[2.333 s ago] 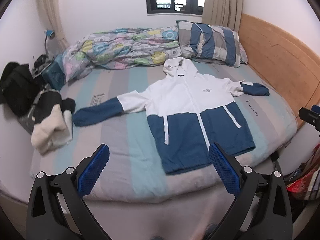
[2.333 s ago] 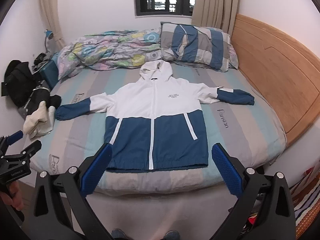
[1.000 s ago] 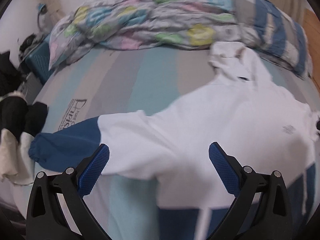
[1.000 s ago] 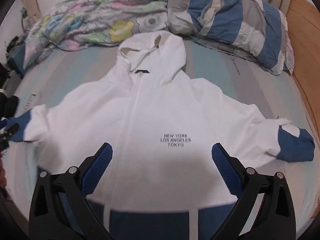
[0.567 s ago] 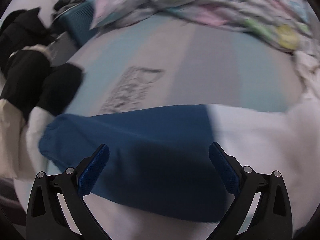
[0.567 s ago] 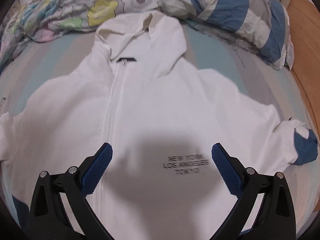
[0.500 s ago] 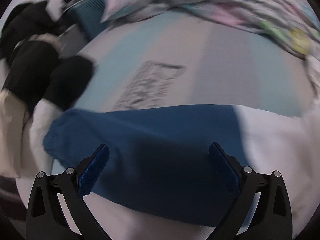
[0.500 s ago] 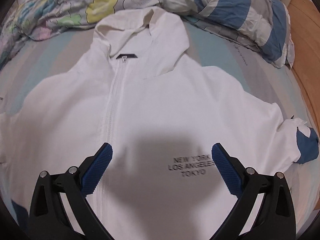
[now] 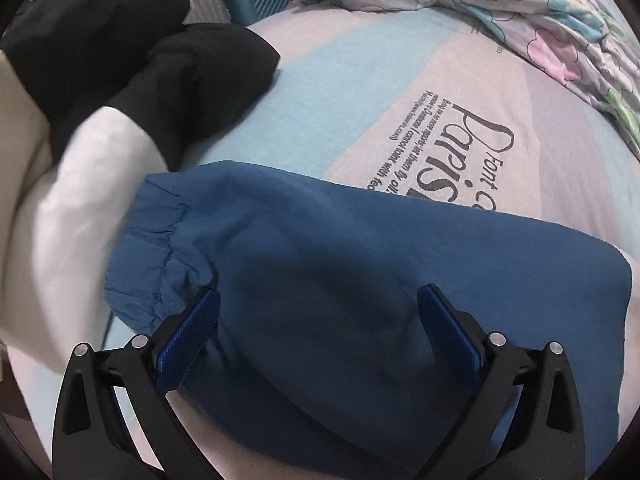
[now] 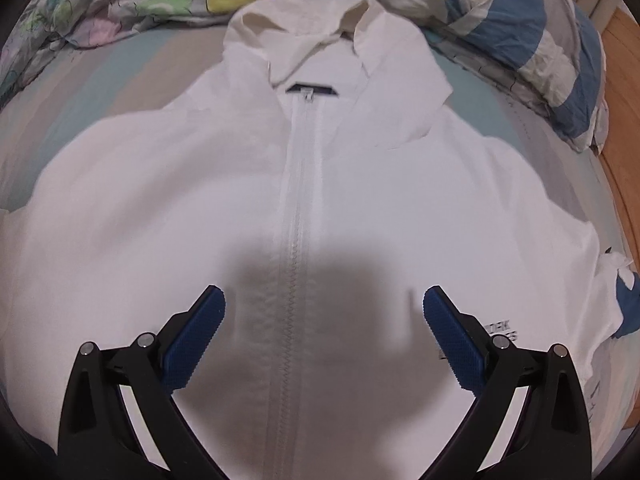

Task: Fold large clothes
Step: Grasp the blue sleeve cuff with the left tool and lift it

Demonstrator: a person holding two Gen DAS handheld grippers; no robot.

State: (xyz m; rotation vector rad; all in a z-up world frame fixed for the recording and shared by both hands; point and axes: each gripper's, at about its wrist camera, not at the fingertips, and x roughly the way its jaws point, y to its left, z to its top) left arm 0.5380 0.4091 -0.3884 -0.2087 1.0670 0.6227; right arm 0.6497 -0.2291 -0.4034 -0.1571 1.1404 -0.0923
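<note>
**Sleeve grab at risk of missing**

Left gripper [image 9: 318,320] low over the blue sleeve [image 9: 340,280], jaws spread, nothing gripped. Right gripper [image 10: 324,320] above the white jacket [image 10: 160,208] chest astride the zipper [image 10: 298,184], jaws released too. Jacket flat on the bed [image 9: 340,92]. Further off, dark clothes [image 9: 160,68] beside the cuff [image 9: 156,240]. Likely risks: pinching sheet along with sleeve, or snagging those clothes.

Black-and-white clothes pile [image 9: 100,120] just beyond the sleeve cuff [image 9: 160,248], bare mattress [image 9: 340,80] behind
</note>
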